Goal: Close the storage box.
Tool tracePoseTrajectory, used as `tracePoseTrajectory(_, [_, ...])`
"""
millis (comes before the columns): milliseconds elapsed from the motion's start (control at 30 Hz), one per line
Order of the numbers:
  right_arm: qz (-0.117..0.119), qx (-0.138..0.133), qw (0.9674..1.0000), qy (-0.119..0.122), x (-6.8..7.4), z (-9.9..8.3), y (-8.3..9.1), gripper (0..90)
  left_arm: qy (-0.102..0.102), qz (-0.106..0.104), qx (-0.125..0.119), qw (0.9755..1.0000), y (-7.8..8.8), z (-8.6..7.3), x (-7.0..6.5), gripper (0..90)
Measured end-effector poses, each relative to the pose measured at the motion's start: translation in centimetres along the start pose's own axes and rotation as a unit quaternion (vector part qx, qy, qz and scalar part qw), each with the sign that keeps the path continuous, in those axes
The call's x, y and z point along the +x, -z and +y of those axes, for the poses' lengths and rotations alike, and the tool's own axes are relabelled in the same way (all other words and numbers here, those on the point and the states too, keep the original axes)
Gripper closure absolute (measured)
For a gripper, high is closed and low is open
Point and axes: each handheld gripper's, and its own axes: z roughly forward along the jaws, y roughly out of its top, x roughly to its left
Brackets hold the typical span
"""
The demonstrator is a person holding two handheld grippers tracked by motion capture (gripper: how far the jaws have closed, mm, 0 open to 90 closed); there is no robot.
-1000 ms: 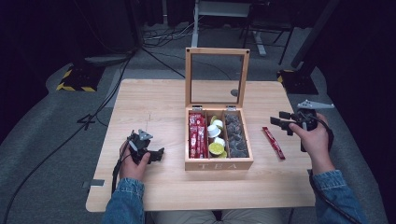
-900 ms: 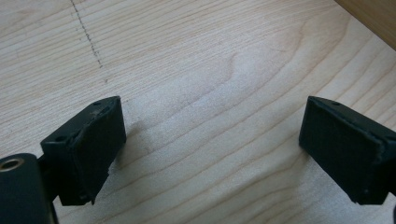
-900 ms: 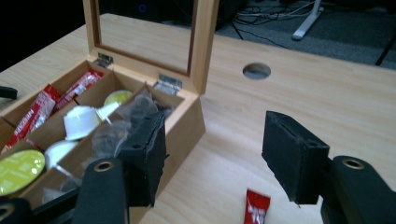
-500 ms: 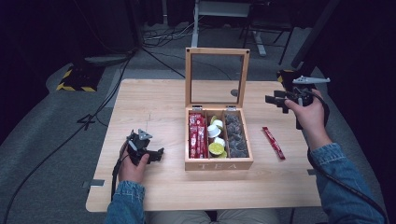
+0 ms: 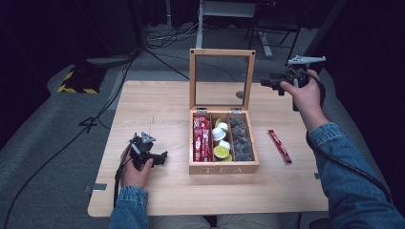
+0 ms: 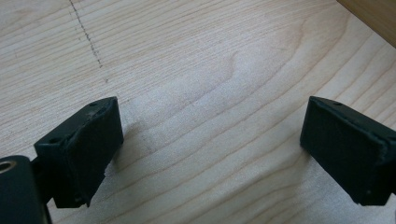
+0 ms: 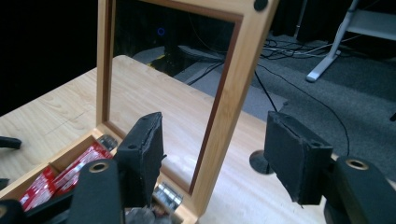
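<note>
Surface point(image 5: 162, 105) carried the tea box point(image 5: 223, 168), its lid point(image 5: 222, 52) upright. Right hand-held gripper point(image 5: 268, 84) was raised beside the lid's edge, released, empty. Left hand-held gripper point(image 5: 161, 157) was rested on the surface, released.

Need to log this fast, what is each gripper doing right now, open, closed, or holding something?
Left gripper: jaws open, nothing between them, low over the table.
Right gripper: jaws open, holding nothing, raised beside the upright lid of the tea box.
</note>
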Motion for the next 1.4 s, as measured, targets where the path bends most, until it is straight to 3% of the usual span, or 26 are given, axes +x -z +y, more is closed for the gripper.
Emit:
tracePoseTrajectory(267, [-0.001,0.003,1.0,0.004,-0.3,2.0,-3.0,37.1,0.0,0.0,0.0,1.0,0.0,0.0,0.0,6.2])
tracePoseTrajectory(733, [-0.013,0.008,0.9998,-0.009,-1.4,2.8,-7.2,36.8,0.0,0.0,0.0,1.0,0.0,0.0,0.0,6.2])
tracePoseTrajectory(1067, [-0.002,0.016,0.9997,-0.018,-1.7,2.4,-9.1,39.0,0.002,-0.001,0.0,1.0,0.0,0.0,0.0,6.2])
tracePoseTrajectory(1400, [0.016,0.02,0.9993,-0.027,-1.7,1.9,-9.8,41.2,0.0,0.0,0.0,1.0,0.0,0.0,0.0,6.2])
